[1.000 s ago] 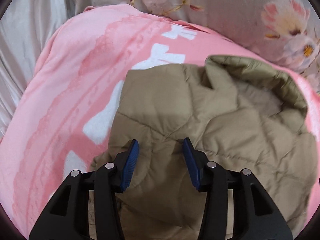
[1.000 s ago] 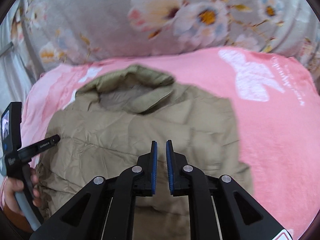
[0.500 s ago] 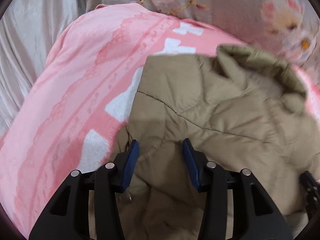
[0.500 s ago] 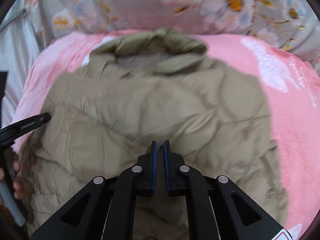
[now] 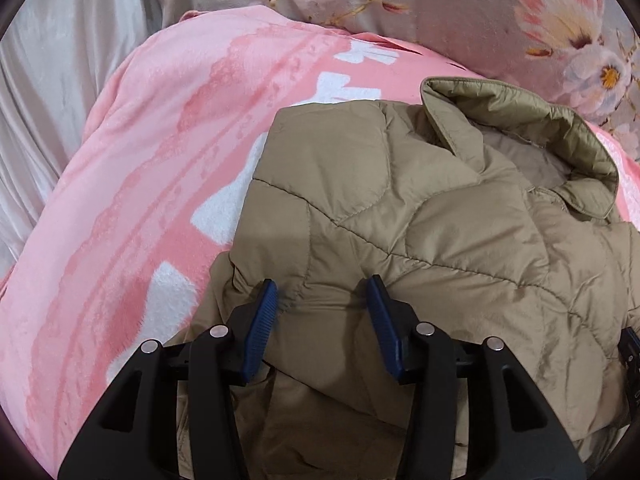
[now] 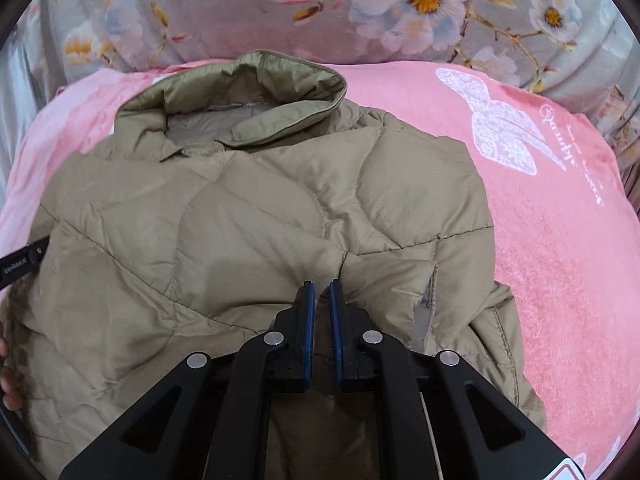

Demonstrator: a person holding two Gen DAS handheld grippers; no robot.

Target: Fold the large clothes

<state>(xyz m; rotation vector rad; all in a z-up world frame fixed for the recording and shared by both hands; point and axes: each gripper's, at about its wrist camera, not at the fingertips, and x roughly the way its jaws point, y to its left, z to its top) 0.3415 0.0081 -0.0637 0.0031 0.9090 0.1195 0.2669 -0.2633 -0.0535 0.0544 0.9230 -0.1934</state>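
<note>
A khaki quilted hooded jacket (image 5: pixel 420 216) lies on a pink blanket (image 5: pixel 160 168), hood at the far end. It also shows in the right wrist view (image 6: pixel 248 216). My left gripper (image 5: pixel 322 286) is open, its blue pads spread over the jacket's left part, with fabric between and under them. My right gripper (image 6: pixel 322 286) is shut on a fold of the jacket near its lower middle. The left gripper's tip (image 6: pixel 24 260) shows at the left edge of the right wrist view.
The pink blanket (image 6: pixel 560 240) with white print covers the bed. A grey floral cover (image 6: pixel 400 8) rises behind it. Grey satin fabric (image 5: pixel 60 80) lies at the far left.
Both grippers have moved forward over the jacket, so it fills more of each view. The right gripper has stayed shut on the fabric. The left has stayed open.
</note>
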